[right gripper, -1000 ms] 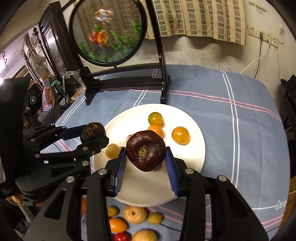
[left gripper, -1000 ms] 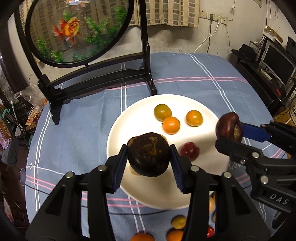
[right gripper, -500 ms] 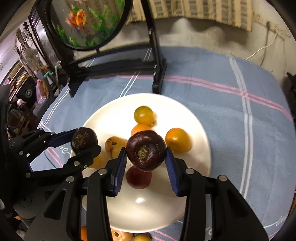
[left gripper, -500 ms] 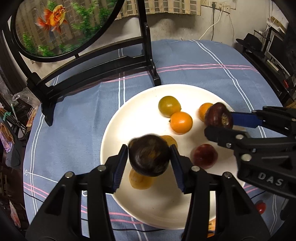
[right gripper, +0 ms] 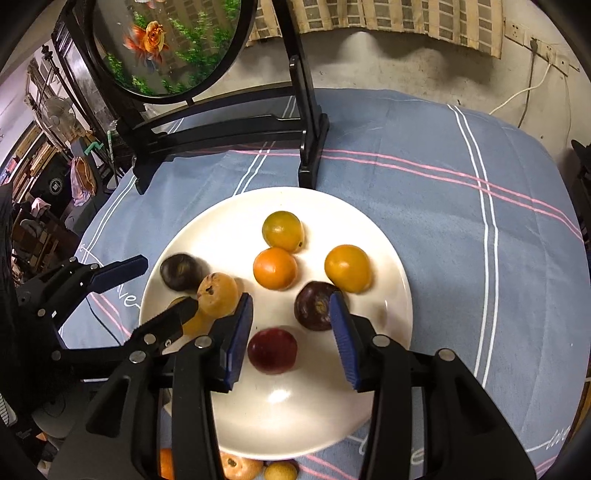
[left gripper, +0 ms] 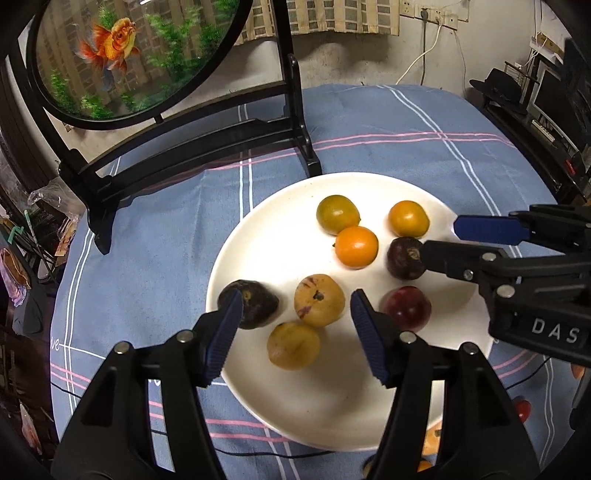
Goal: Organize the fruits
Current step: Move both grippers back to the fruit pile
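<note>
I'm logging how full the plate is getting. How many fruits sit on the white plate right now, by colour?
Dark purple: 2
Red: 1
Orange or yellow-orange: 3
Tan-yellow, speckled: 2
Total on the white plate: 8

A lived-in room of a home. A round table under a blue striped cloth (left gripper: 388,122) carries a white plate (left gripper: 273,236) of fruit. At eleven o'clock stands a round goldfish screen (left gripper: 122,51) on a black stand; at two o'clock, a monitor (left gripper: 550,99) and clutter on shelves; wall sockets (left gripper: 432,14) at one o'clock.
</note>
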Tool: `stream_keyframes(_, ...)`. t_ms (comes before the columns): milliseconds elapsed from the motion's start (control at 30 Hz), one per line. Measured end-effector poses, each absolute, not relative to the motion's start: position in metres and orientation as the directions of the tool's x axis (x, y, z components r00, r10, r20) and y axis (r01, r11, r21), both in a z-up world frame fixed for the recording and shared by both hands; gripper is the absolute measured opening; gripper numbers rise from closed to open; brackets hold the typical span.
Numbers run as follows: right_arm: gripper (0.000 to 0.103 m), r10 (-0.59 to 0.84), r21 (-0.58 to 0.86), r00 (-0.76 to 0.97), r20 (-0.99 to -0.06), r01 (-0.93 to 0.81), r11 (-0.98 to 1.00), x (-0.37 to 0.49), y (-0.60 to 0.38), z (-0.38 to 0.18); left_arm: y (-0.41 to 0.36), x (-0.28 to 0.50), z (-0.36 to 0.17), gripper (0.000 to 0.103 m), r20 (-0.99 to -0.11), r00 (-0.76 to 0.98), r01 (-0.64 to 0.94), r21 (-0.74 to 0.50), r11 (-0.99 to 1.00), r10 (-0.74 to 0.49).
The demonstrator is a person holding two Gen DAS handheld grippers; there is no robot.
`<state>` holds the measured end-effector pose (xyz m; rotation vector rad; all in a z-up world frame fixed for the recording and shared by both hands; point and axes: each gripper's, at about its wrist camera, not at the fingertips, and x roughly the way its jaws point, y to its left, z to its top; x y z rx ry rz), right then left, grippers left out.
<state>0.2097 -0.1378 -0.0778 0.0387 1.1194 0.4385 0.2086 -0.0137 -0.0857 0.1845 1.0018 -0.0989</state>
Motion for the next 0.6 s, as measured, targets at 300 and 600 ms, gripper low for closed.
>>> stream_keyframes(300,0.044,0.364,0.247,0.439,-0.821,-0.301,0.921,0.172,-0.16,-0.032,-0.002,0.176,-0.04,0.063,-0.803,0.596,0.148,0.079,0.986,-0.025)
stream_keyframes(600,0.051,0.402,0.242,0.492,-0.772,-0.358,0.902,0.075,-0.171,0.004,0.036,0.107,-0.015,0.07,-0.777,0.629,0.106,0.049,0.993,-0.029)
